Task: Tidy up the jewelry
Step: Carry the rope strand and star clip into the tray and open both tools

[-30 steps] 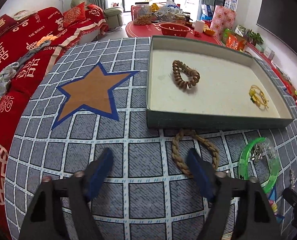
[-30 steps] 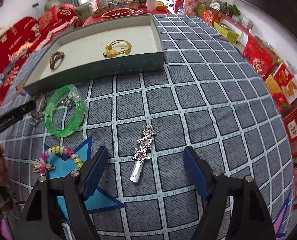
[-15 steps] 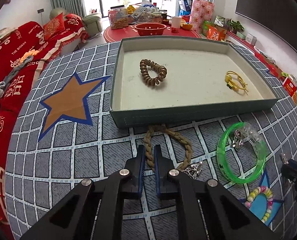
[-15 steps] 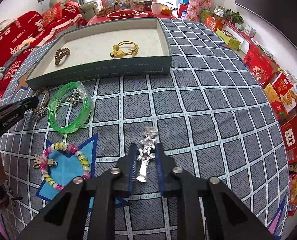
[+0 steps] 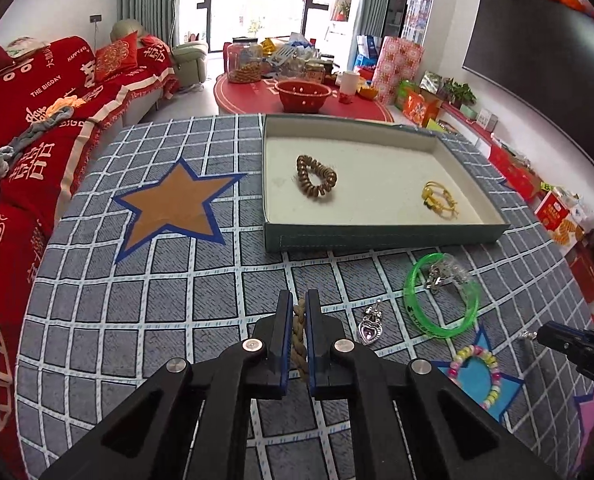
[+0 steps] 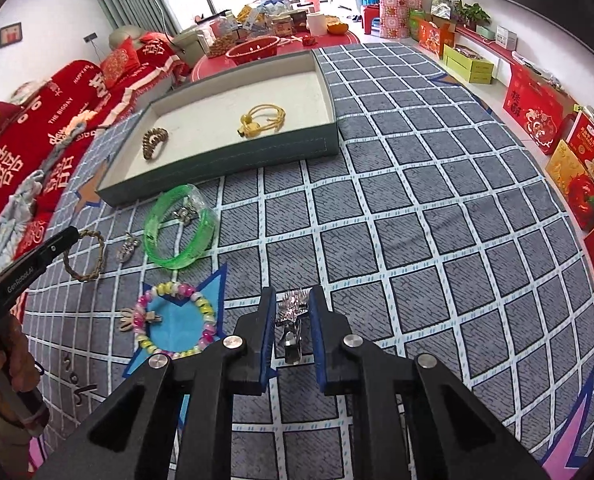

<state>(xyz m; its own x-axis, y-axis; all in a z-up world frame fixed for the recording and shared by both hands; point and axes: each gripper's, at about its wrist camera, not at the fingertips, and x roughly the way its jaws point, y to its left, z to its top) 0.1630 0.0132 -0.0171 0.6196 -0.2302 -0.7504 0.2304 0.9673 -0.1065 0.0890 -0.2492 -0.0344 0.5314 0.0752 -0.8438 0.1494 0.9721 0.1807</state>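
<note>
My left gripper (image 5: 298, 304) is shut on a braided rope bracelet (image 5: 299, 336) and holds it above the checked cloth; the bracelet also shows in the right wrist view (image 6: 85, 254), hanging from the left gripper. My right gripper (image 6: 293, 300) is shut on a silver star hair clip (image 6: 291, 320), lifted off the cloth. The green tray (image 5: 377, 236) holds a brown coil bracelet (image 5: 315, 178) and a yellow cord bracelet (image 5: 439, 200). A green bangle (image 5: 441, 296), a heart pendant (image 5: 371, 326) and a coloured bead bracelet (image 5: 477, 374) lie on the cloth.
A small silver charm (image 6: 183, 214) lies inside the green bangle (image 6: 181, 232). A red sofa (image 5: 17, 120) stands left of the table. A red round table (image 5: 297, 96) with a red bowl and jars stands beyond the tray. Red boxes (image 6: 537, 104) line the right wall.
Both grippers went from open to shut, the left on the rope bracelet and the right on the star clip. Both have since lifted their pieces off the cloth.
</note>
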